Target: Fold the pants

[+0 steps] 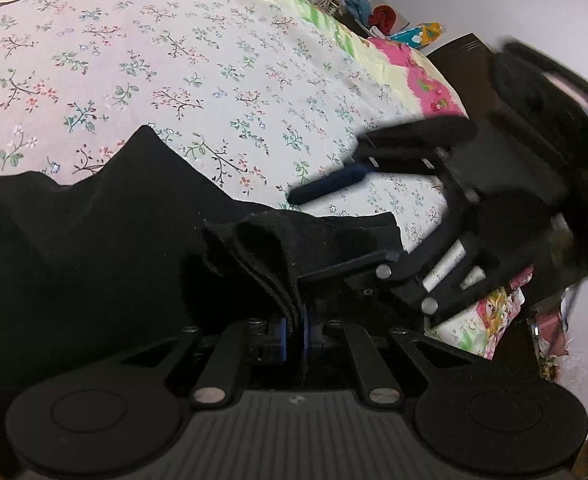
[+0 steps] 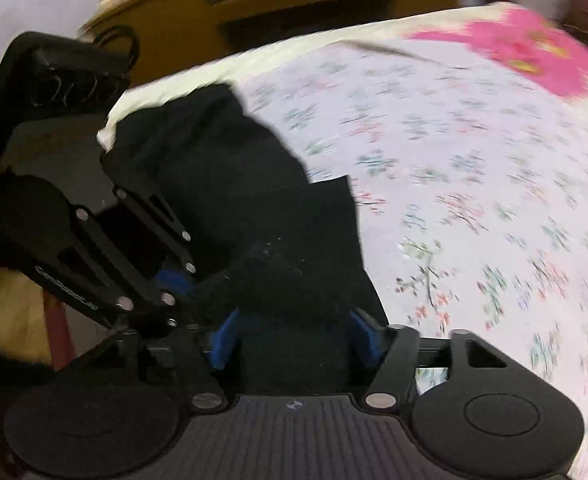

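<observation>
The black pants [image 1: 94, 248] lie on a floral bedsheet [image 1: 174, 60]. My left gripper [image 1: 294, 328] is shut on a folded edge of the pants, with several layers pinched between its blue pads. The right gripper [image 1: 333, 208] shows beside it in the left wrist view, jaws apart, one blue finger [image 1: 325, 188] above the cloth. In the blurred right wrist view my right gripper [image 2: 294, 336] stands open, with pants cloth [image 2: 294, 240] lying between its blue pads [image 2: 224, 344]. The left gripper [image 2: 94, 248] shows at the left there.
The bed has a pink and yellow quilt [image 1: 425, 76] at its far edge. Clutter of clothes and toys [image 1: 369, 12] lies beyond the bed. A wooden shelf unit [image 2: 294, 4] stands behind the bed in the right wrist view.
</observation>
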`<state>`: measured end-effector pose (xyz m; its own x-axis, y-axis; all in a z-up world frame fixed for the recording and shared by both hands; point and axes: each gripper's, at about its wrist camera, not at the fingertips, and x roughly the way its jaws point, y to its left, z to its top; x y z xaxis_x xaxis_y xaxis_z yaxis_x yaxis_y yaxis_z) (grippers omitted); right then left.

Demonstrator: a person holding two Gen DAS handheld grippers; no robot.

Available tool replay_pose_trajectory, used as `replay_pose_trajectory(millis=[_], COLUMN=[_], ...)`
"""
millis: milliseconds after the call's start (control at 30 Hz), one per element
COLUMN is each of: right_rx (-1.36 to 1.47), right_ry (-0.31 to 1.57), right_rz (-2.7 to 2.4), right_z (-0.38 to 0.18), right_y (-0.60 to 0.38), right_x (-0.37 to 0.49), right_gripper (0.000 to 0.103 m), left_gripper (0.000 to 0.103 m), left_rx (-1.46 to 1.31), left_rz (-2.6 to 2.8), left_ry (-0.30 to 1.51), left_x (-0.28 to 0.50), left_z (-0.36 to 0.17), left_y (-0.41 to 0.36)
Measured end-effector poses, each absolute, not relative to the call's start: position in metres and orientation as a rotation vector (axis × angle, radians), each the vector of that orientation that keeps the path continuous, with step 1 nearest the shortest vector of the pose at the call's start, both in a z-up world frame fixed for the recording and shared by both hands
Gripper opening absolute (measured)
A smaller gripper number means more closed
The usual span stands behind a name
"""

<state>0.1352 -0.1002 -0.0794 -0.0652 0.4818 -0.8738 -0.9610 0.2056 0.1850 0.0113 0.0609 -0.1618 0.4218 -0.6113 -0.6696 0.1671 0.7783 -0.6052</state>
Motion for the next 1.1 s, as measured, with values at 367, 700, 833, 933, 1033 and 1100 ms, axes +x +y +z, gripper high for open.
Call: replay_pose_trajectory(millis=[367, 700, 833, 933, 1033, 1100], right_rx=[-0.736, -0.642, -0.624, -0.614, -0.583, -0.616], right_ry=[1.276, 1.440, 1.407, 1.378, 1.396, 1.375], right_rz=[1.638, 1.573, 1.552, 1.560, 1.521, 1.487], right_z=[-0.100, -0.109, -0.101, -0.100, -0.118, -0.130], right_y=[-0.034, -0.013, -0.001, 0.011, 0.021, 0.024], right_x=[0.174, 0.175, 0.172, 0.169, 0.169, 0.158], right_gripper=[0.036, 0.000, 0.000, 0.000, 0.002, 0.017], left_gripper=[0.017, 0.017, 0.017, 0.017, 0.018, 0.023], left_rx=[-0.464, -0.456, -0.458, -0.463, -0.472, -0.454], left_rz=[-0.504, -0.494, -0.463, -0.430, -0.401, -0.372], left_ry=[1.022, 1.007, 1.002, 1.016, 1.069, 1.107], left_x=[0.004, 0.005, 0.003, 0.002, 0.001, -0.001], left_z=[-0.165, -0.162, -0.159, -0.162, -0.178, -0.187], left_y=[0.066, 0.081, 0.099, 0.112, 0.117, 0.117])
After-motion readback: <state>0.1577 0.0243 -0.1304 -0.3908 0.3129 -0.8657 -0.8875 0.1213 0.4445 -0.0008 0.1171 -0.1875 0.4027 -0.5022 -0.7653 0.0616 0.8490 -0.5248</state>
